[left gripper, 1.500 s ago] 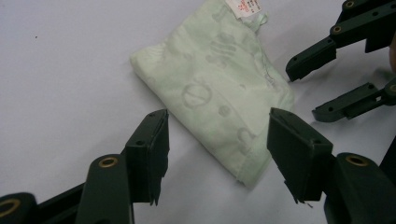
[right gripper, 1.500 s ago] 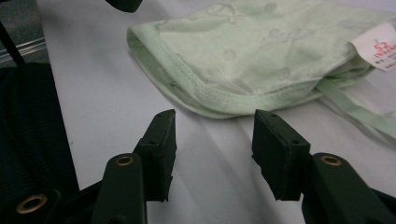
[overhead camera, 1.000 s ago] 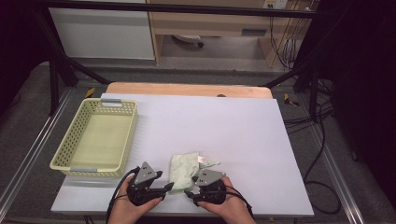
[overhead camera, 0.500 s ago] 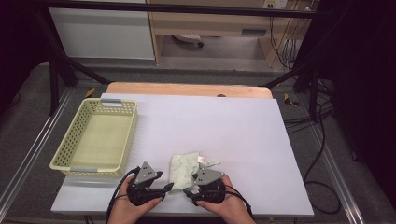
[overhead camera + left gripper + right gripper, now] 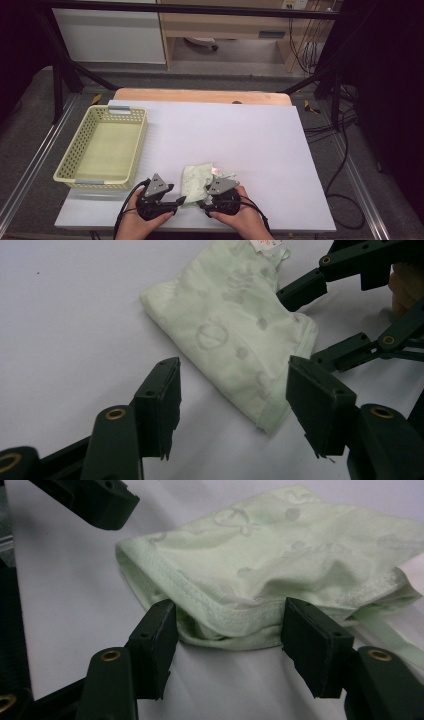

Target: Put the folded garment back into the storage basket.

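Cloth [image 5: 197, 178], pale green and folded small, lies on the white table [image 5: 260, 140] between the two grippers, at the near edge where the person's hands come in. The left gripper [image 5: 232, 390] has its jaws apart and released: in its own view one corner of the cloth reaches into the gap between them, close to the jaw on the right of that view without being pinched, while the rest spreads away ahead of the tips. The right gripper [image 5: 227, 625] faces the cloth from the other side; its jaws have just been closing a little, yet both pads stand beside the stitched hem, which sits in the gap between them, unclamped. A white tag [image 5: 267, 244] shows at the cloth's far end. A yellow basket [image 5: 137, 145] stands well off beyond the left gripper.
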Tool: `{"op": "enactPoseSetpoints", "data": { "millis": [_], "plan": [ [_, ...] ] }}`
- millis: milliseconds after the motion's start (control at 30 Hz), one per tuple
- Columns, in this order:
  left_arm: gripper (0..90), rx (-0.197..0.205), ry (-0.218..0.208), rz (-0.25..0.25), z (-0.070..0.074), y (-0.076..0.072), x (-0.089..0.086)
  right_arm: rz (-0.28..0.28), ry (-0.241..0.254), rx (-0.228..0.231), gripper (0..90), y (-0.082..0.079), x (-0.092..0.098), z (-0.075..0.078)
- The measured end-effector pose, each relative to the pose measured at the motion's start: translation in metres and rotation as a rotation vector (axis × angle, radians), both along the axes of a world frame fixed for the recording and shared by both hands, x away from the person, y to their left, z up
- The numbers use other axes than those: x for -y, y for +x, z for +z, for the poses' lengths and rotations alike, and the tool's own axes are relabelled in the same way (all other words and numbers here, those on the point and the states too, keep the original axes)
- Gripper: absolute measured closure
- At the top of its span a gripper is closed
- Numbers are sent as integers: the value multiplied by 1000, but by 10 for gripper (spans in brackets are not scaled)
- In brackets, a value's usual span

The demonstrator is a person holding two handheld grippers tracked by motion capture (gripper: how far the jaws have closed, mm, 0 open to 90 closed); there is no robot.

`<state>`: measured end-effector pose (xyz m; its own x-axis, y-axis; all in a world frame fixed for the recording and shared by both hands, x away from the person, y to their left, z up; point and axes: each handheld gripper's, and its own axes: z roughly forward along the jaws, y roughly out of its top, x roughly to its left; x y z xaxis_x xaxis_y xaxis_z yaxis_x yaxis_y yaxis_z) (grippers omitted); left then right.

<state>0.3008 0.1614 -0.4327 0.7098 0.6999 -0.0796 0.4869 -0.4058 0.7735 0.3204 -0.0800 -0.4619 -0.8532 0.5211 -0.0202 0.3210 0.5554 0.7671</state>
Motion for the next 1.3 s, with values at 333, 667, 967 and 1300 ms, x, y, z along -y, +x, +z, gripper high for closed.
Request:
{"op": "enactPoseSetpoints", "data": {
  "millis": [333, 667, 967, 1300],
  "plan": [
    [391, 2, 1, 11, 0, 1, -1, 26, -13, 35, 734, -2, -3, 1],
    [367, 17, -15, 33, 2, 1, -4, 25, -2, 19, 838, 1, 1, 2],
    [249, 67, -84, 96, 7, 11, -7, 66, 11, -26, 839, -13, 4, 6],
    [339, 36, -4, 107, 4, 67, 17, 71, 4, -49, 837, -19, 10, 5]
  ]
}}
